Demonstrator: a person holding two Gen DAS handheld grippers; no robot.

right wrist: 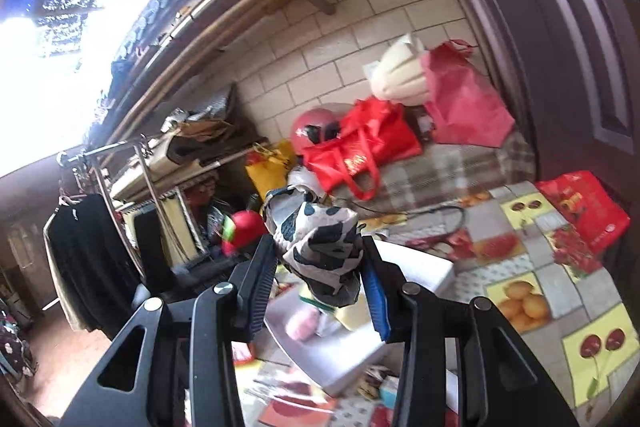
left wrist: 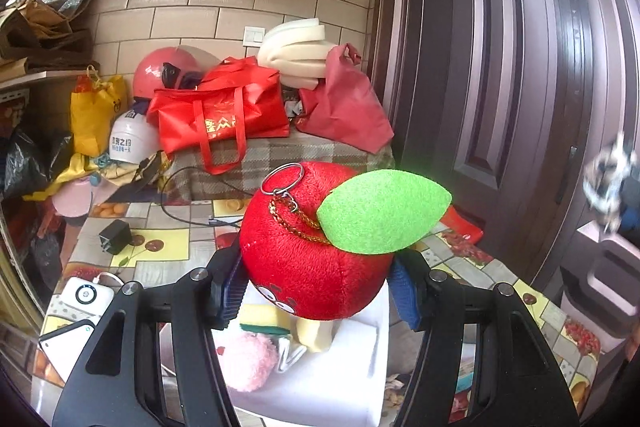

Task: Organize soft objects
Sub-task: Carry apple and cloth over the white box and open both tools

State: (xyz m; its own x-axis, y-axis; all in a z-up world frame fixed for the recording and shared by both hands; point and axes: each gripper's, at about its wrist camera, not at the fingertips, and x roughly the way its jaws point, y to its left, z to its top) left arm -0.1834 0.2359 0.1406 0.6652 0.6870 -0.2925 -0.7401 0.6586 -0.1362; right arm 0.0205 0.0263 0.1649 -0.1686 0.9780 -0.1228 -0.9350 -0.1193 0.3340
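My left gripper (left wrist: 316,287) is shut on a red plush apple (left wrist: 308,251) with a green felt leaf and a key ring, held above a white box (left wrist: 352,379). In the box lie a pink fluffy ball (left wrist: 250,361) and yellow sponges (left wrist: 260,317). My right gripper (right wrist: 324,279) is shut on a black-and-white patterned soft cloth item (right wrist: 324,247), held above the same white box (right wrist: 416,271). The red plush apple (right wrist: 246,227) shows to its left in the right wrist view.
The table (left wrist: 160,247) has a fruit-patterned cloth, a black charger (left wrist: 116,237), a white power bank (left wrist: 86,297) and a phone (left wrist: 66,347). Red bags (left wrist: 224,115), helmets and foam are piled at the back. A dark door (left wrist: 520,67) stands on the right.
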